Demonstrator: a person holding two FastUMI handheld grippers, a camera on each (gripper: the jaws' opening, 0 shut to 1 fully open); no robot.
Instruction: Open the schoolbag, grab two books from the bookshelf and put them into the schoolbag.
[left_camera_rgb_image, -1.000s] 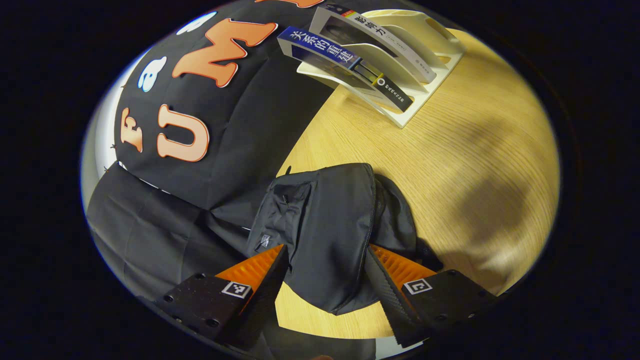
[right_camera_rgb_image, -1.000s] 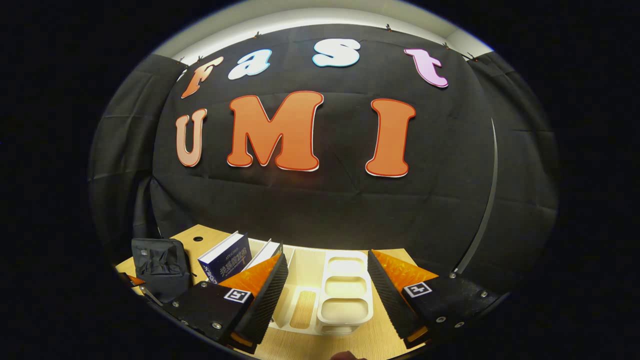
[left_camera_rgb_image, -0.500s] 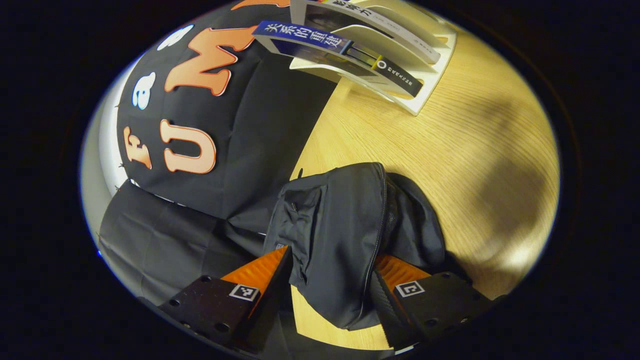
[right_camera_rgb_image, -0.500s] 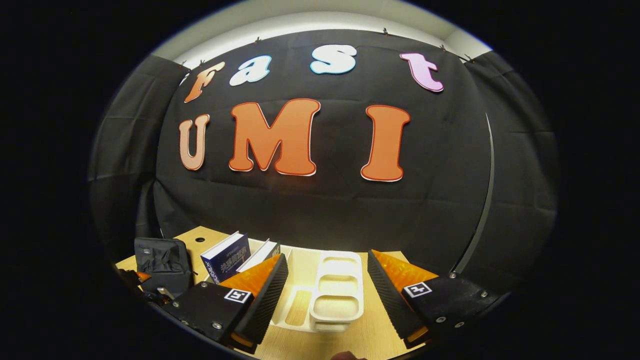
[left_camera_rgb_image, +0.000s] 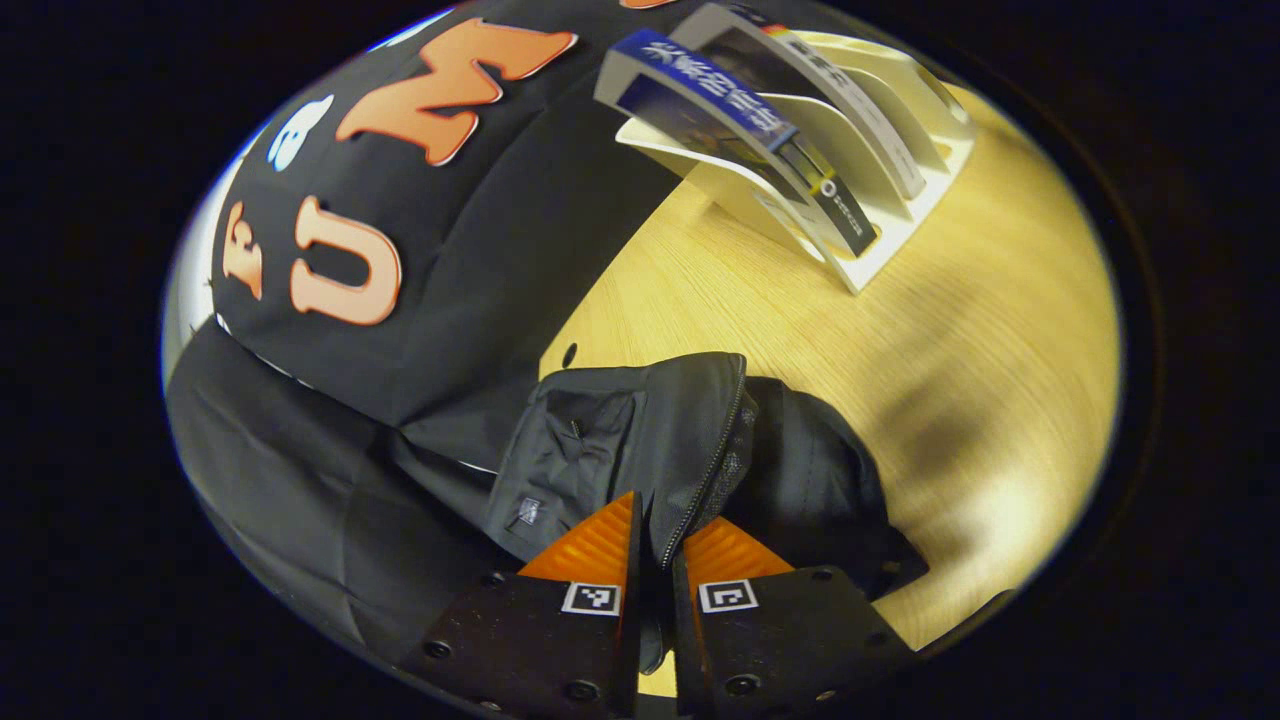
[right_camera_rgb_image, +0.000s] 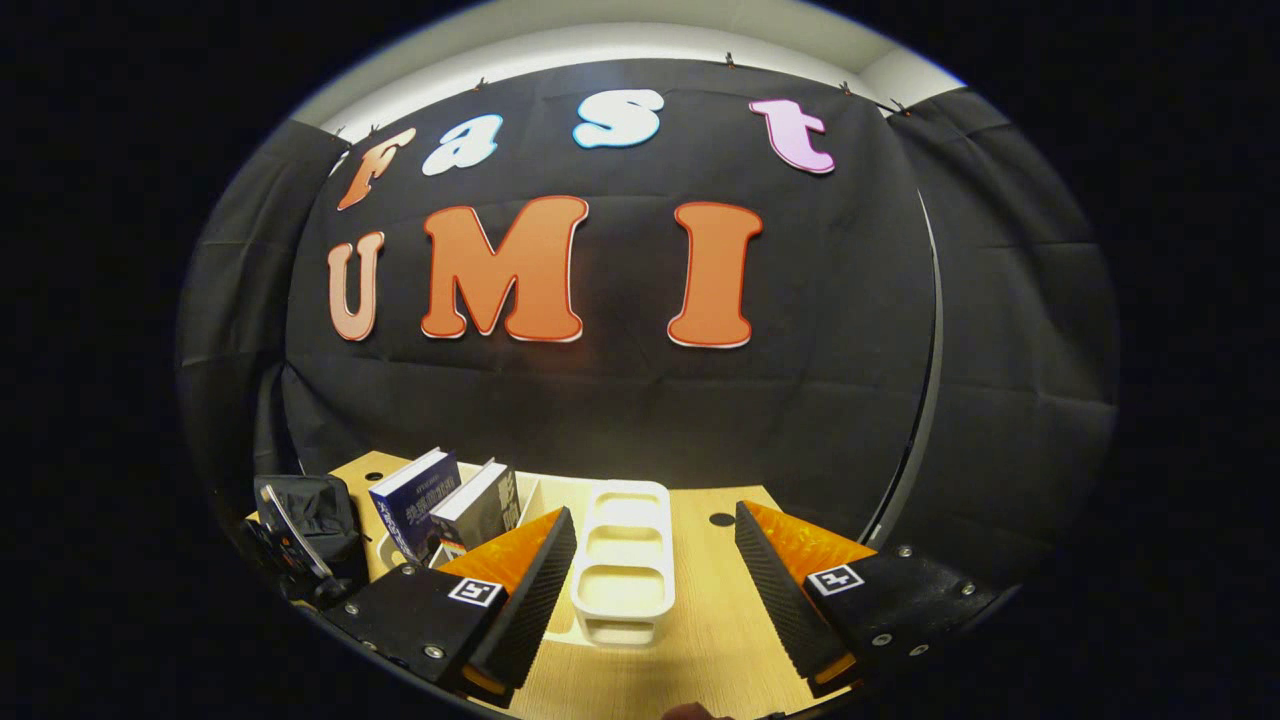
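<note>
L gripper (left_camera_rgb_image: 655, 560) pinched nearly closed on schoolbag (left_camera_rgb_image: 640, 440) zipper edge at 6 o'clock. R gripper (right_camera_rgb_image: 655, 580) wide, holding nothing, bookshelf (right_camera_rgb_image: 620, 560) between its fingers.

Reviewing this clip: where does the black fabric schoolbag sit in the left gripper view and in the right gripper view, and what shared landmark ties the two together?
Left gripper view: the black fabric schoolbag lies low in the centre on the wooden table, its zipper edge pinched by the left gripper.
Right gripper view: the schoolbag is small at the lower left edge, left of the books.
Shared landmark: the white plastic bookshelf holding the dark blue book.
</note>
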